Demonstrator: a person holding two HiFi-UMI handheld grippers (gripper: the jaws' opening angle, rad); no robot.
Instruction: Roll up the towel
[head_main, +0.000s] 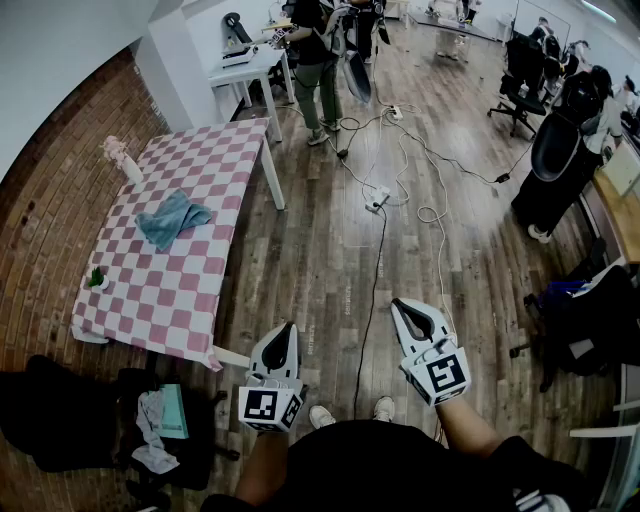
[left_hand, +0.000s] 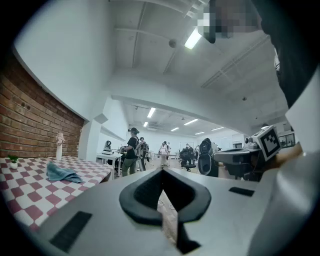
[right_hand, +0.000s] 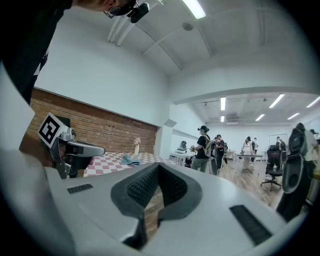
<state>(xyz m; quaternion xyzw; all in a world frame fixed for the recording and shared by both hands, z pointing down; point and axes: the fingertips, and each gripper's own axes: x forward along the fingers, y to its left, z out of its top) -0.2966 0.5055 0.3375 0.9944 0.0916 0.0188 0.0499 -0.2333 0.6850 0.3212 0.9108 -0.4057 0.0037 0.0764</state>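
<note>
Fingers (left_hand: 142, 196) on left gripper (head_main: 289, 326) & right gripper (head_main: 399, 303) pressed together, nothing btwn; black ribbed pads, grey shells. Table (head_main: 170, 290), pink-white checked cloth, well ahead-left of fingers; crumpled blue towel (head_main: 172, 218) on it. Marker cubes (head_main: 271, 408): black-white squares.

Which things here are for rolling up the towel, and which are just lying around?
For the job: crumpled blue cloth towel; pink-and-white checked table under it; left gripper and right gripper, both shut, empty.
Just lying about: small green plant in white pot; pale pink ornament; white power strip on floor.
</note>
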